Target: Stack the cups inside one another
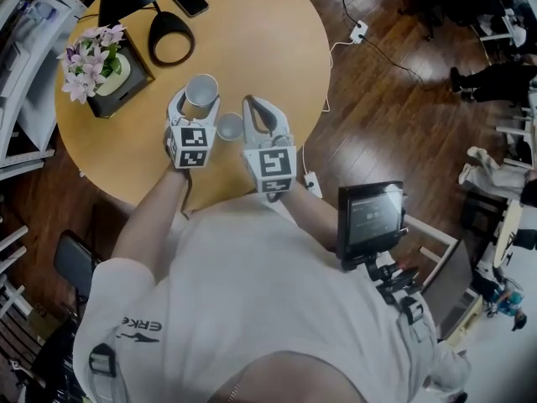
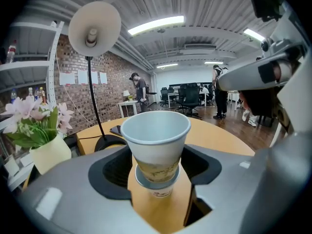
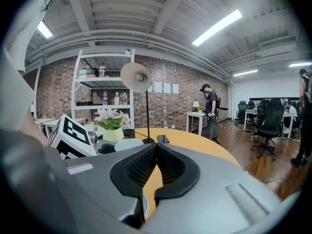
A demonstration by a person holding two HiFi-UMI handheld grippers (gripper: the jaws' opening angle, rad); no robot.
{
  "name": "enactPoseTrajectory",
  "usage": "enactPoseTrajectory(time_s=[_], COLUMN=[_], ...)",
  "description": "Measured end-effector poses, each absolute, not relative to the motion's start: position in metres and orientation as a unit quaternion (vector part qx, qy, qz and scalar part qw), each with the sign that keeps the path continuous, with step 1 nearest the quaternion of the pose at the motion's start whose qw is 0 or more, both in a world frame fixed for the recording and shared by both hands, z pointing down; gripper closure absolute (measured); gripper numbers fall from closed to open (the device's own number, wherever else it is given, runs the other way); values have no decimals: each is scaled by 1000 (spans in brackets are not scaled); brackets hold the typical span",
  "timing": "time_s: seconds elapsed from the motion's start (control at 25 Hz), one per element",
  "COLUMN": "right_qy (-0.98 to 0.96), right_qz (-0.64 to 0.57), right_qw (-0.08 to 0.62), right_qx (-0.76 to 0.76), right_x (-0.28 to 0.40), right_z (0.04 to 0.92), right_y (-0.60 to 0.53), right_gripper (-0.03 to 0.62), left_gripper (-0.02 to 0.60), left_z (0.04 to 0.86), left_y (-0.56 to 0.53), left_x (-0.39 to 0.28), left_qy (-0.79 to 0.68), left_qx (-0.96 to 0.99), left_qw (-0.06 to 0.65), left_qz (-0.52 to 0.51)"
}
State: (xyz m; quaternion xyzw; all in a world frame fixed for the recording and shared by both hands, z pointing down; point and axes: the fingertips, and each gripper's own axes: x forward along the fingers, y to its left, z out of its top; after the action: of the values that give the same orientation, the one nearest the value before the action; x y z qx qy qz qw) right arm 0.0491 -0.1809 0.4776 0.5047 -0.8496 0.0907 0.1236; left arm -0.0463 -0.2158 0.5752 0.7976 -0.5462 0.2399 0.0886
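Left gripper [image 1: 197, 99] clamped on nested paper cup [image 2: 156, 135]; print unreadable. Right gripper [image 3: 156, 150] together, empty.

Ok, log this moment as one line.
left gripper: shut on paper cup; its base: in lower cup; right gripper: shut, empty; third cup: on table

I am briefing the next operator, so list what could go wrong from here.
1. The left gripper holds a cup seated only partly in a lower cup; that one may slip off or sit crooked.
2. The loose cup stands on the table close between both grippers; either could tip it.
3. The right gripper is shut and empty, so it cannot steady anything yet.
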Motion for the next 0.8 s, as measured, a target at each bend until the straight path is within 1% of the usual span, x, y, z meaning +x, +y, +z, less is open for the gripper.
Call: enactPoseTrajectory(time_s=[0.56, 0.68, 0.8], right_qy=[-848, -847, -848], right_qz=[102, 103, 102], right_qw=[131, 130, 130], right_qx=[504, 504, 504], right_x=[49, 49, 47], right_z=[486, 485, 484], right_y=[-182, -183, -184], right_gripper=[579, 579, 579], left_gripper=[262, 238, 230], left_z=[594, 596, 596], left_y=[-214, -213, -213], left_x=[-45, -43, -42], left_qy=[-536, -529, -525], left_qx=[799, 802, 804], left_qw=[104, 105, 108], left_qz=[253, 256, 257])
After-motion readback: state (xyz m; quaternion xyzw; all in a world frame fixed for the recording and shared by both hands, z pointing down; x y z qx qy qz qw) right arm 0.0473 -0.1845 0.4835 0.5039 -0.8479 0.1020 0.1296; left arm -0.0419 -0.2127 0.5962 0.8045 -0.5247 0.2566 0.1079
